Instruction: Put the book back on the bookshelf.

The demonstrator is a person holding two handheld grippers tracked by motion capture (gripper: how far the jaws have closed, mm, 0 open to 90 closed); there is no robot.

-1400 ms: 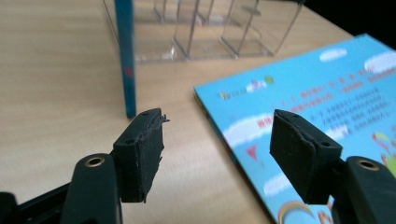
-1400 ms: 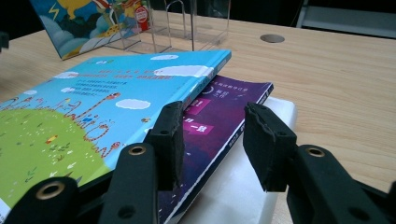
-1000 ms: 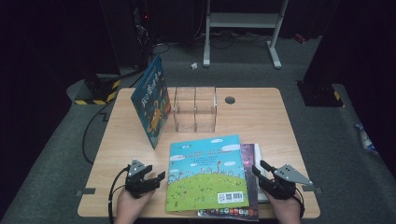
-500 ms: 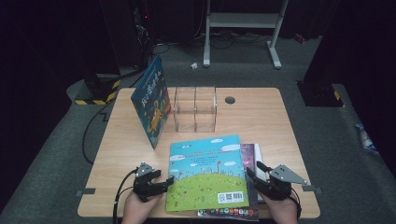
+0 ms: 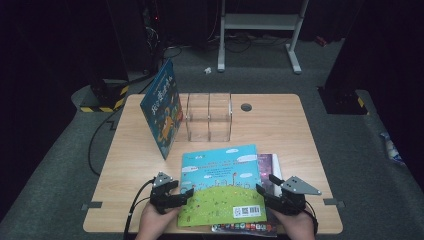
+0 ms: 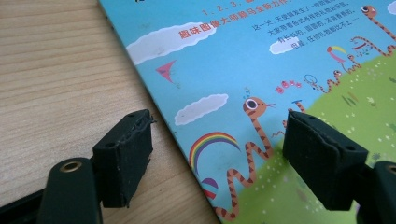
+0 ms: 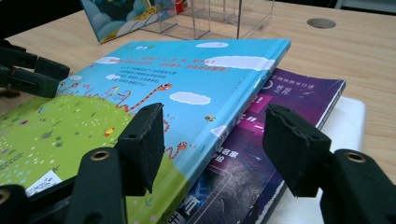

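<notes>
A light wooden table [image 5: 280, 130] stands on grey carpet in a dark room, a white metal frame [image 5: 260, 22] behind it. From left: an upright blue book [image 5: 162, 115] leans beside a clear acrylic organiser [image 5: 209, 117]. At the near edge, the left gripper [image 5: 186, 194], now closer to the picture book [image 5: 222, 185] than a second ago, has its jaws just opening, straddling the cover's edge without pressing. The right gripper [image 5: 264, 186], jaws likewise opening, brackets the book's spine above a purple book [image 7: 285, 100].
</notes>
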